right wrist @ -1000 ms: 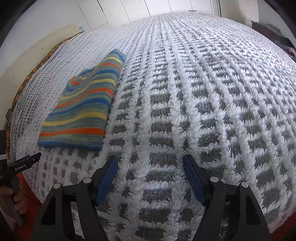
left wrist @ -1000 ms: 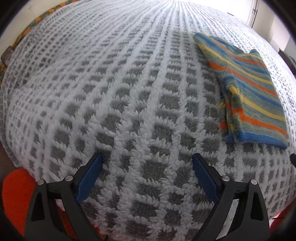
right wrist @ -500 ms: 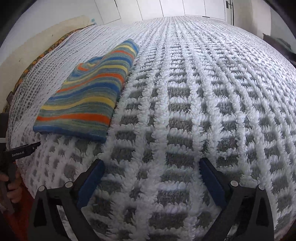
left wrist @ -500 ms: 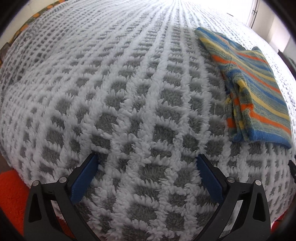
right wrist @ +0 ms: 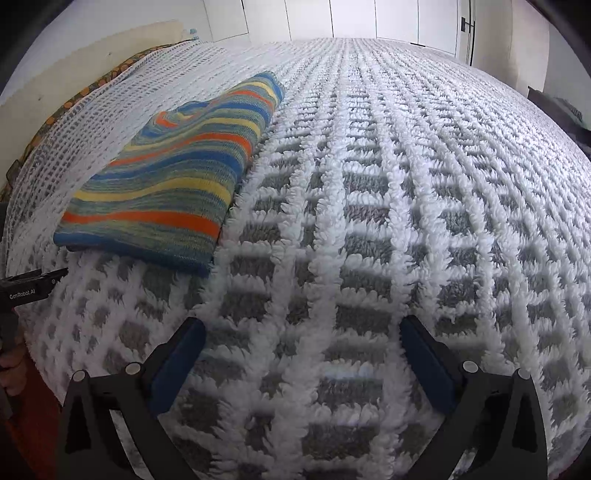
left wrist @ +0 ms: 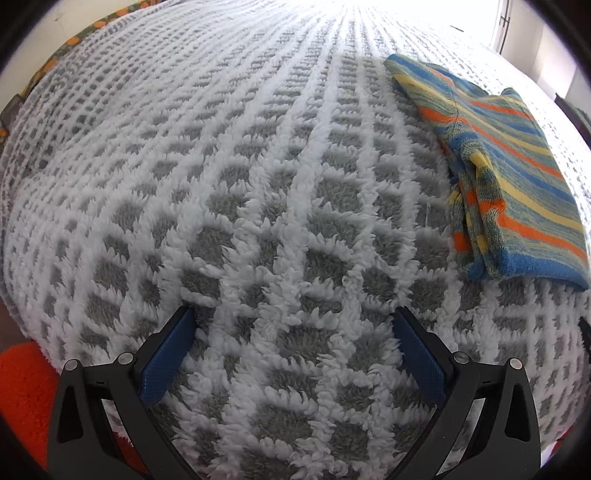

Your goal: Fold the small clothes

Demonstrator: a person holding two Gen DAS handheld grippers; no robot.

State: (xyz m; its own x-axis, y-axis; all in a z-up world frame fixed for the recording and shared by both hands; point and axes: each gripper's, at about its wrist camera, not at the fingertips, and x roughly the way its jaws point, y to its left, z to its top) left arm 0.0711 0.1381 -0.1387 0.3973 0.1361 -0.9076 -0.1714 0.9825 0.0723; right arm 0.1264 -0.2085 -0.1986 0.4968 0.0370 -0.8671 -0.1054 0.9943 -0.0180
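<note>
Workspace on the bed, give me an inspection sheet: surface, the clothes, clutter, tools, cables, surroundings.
Surface: bed covered by a fluffy white and grey checked blanket.
Job's things: one striped knit garment, folded, lying flat on the blanket.
Clutter: nothing seen on the blanket besides the garment.
Grippers: left tool open, nothing between its blue pads; right tool has just been opening and stands wide, also empty. Both hover over bare blanket, apart from the garment.
Cables: nothing seen.
Surroundings: white cupboard doors beyond the bed; something orange below the near edge.
</note>
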